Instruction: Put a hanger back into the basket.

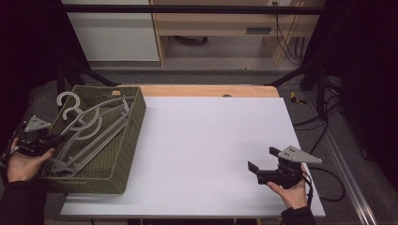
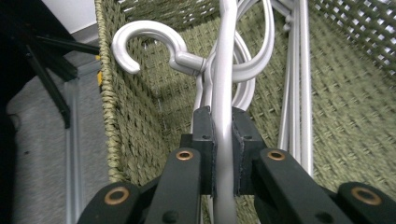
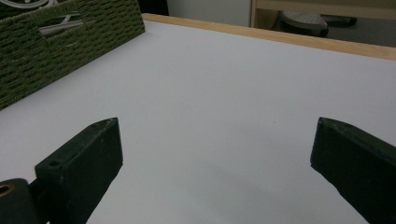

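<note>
A green woven basket (image 1: 123, 154) stands at the table's left and holds several grey plastic hangers (image 1: 89, 129). My left gripper (image 1: 58, 138) reaches over the basket's near-left rim and is shut on the bar of one grey hanger (image 2: 224, 84); in the left gripper view both pads press on that bar, and the hanger's hook (image 2: 144, 39) curls up beside the basket wall (image 2: 140, 130). My right gripper (image 1: 263, 159) rests low over the white table near its right front, open, with nothing between its jaws (image 3: 215, 154).
The white tabletop (image 1: 211, 140) spreads between basket and right gripper, with a wooden strip (image 1: 211, 90) along its far edge. The basket's side (image 3: 56, 51) shows at the upper left of the right gripper view. Dark frame posts and cables stand to the right.
</note>
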A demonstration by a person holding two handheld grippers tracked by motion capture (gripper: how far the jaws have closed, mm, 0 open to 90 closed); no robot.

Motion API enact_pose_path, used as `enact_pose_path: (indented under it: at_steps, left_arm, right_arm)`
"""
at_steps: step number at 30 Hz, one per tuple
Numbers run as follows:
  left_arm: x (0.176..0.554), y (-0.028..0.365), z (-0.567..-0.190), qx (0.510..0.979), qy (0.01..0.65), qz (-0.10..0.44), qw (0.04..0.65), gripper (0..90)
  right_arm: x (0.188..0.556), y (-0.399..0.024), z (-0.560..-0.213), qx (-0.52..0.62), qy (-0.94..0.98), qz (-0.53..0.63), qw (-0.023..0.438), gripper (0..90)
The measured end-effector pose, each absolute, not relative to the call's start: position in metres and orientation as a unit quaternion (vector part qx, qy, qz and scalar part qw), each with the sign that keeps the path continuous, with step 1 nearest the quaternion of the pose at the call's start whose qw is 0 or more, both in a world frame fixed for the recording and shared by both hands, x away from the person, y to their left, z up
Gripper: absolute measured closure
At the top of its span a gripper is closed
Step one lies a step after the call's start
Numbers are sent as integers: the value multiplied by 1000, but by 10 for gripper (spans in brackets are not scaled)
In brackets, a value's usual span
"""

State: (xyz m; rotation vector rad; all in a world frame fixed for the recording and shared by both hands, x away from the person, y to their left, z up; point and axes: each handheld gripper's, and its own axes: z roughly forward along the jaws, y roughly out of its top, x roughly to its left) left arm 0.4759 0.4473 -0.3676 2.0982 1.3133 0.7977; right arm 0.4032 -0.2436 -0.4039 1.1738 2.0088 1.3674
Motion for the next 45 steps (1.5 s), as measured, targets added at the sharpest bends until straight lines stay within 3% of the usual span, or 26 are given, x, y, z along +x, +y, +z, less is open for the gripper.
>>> enact_pose_path:
  at_steps: [12,17,22,29,37,45]
  left_arm:
    - [489,441,-377,804,501,250,198,811]
    - [488,442,-374,801,506,255,195,719]
    - [478,445,-361,778,510,271,246,679]
    - [452,425,-343,740,486,290,364,500]
    - [419,374,-342,726,430,275,461,357]
    - [399,330,-358,722,397,250,509,216]
  right_arm:
    - [403,-243,-403,423,727,494,219,26]
    - [403,-243,-402,421,728,495,221,26]
    - [403,-243,-402,420,728,495,221,26]
    - [403,-243,-402,423,724,497,223,26]
    - [402,-244,-401,423,721,500,224,25]
    - [400,-245,-400,420,720,504,225,24]
